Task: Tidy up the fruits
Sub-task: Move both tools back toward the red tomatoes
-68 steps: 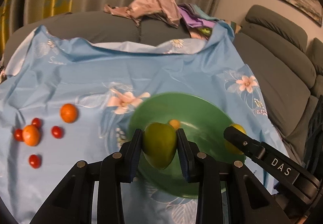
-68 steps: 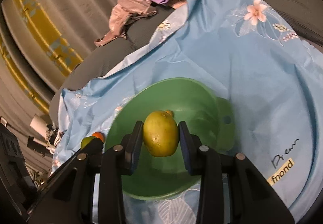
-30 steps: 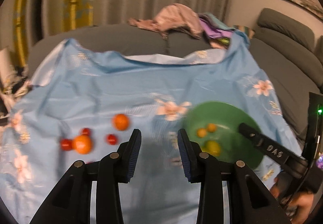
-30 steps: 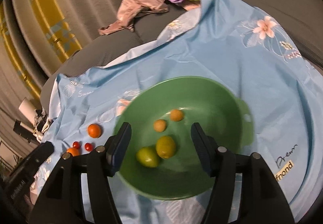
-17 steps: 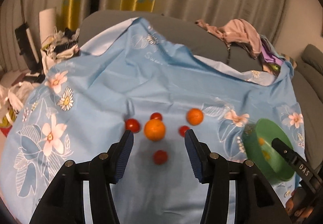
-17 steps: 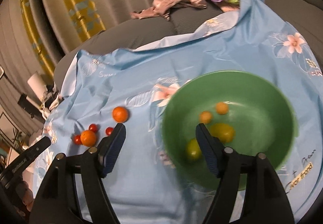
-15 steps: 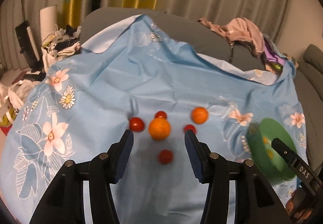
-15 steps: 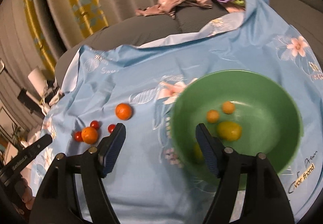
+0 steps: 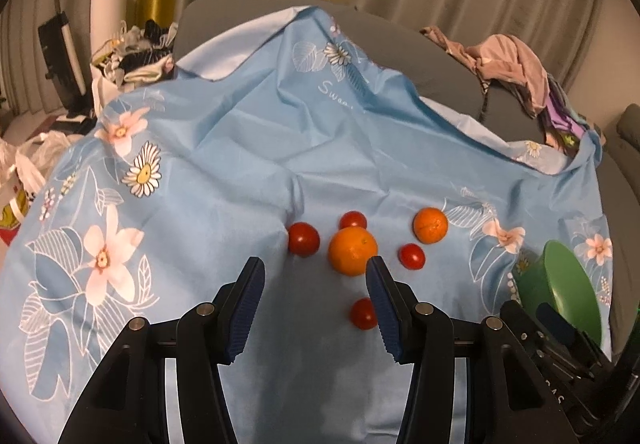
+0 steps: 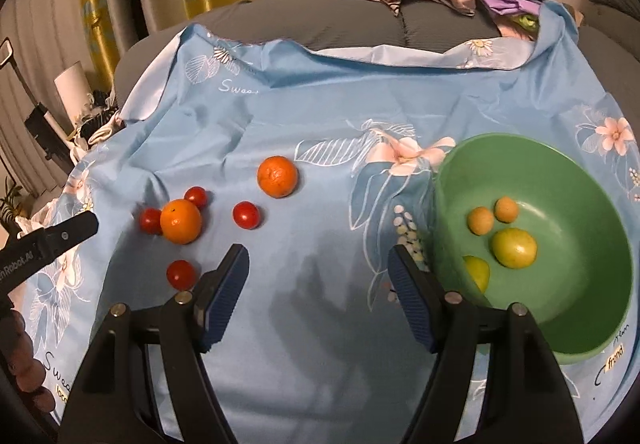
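My left gripper [image 9: 314, 298] hangs spread and empty above the loose fruit on the blue cloth [image 9: 240, 148]; my right gripper [image 10: 318, 284] is likewise spread and empty, between that fruit and the green bowl [image 10: 592, 172]. Four pieces already lie in the bowl. Two oranges and four tomatoes lie outside it, well apart from the bowl. The big orange [image 9: 353, 250] sits just ahead of the left fingers, toward the right one, with a tomato [image 9: 303, 239] close on its left and another [image 9: 363, 313] nearer me. I judge the orange is the next pick. To do it well I would shift right until it is centred in the gap, descend with fingers wide so neither clips a tomato, and close gently: round fruit rolls on wrinkled cloth.
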Available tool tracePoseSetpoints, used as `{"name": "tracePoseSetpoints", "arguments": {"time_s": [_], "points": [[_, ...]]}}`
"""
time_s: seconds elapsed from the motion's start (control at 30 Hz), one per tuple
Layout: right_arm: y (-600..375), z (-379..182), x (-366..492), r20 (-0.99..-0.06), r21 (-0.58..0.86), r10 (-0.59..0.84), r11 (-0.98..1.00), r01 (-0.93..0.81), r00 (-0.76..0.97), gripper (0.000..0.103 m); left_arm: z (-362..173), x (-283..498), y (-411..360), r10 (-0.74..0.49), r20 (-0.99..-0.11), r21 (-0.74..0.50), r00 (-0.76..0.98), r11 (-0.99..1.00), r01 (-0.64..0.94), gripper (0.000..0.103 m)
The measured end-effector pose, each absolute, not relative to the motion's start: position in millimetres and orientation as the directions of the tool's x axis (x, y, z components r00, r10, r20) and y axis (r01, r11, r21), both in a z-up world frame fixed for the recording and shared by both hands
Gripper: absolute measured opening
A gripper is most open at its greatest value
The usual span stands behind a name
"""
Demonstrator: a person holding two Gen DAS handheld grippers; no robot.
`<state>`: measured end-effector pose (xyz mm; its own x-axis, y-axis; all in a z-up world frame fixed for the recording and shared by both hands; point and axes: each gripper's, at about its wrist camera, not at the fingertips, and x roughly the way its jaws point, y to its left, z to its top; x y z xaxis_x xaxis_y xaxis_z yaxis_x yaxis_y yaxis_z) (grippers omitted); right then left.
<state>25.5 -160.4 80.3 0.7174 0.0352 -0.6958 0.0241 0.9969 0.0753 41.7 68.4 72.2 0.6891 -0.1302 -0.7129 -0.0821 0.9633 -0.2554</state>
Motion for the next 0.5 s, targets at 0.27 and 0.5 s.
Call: {"name": "tracePoseSetpoints", "arguments": {"time_s": [0.27, 0.5], "points": [[-158, 74, 32, -0.722, 0.126, 0.091, 0.992, 0.001, 0.686, 0.072, 58, 51, 71, -0.135, -0.752, -0.253, 0.645, 0.963, -0.093, 0.051], [-151, 87, 59, -0.746, 0.201, 0.183, 0.979, -0.046, 0.64, 0.055, 49, 61, 77, -0.203, -0.745, -0.336, 0.635, 0.937, -0.095, 0.051]]}}
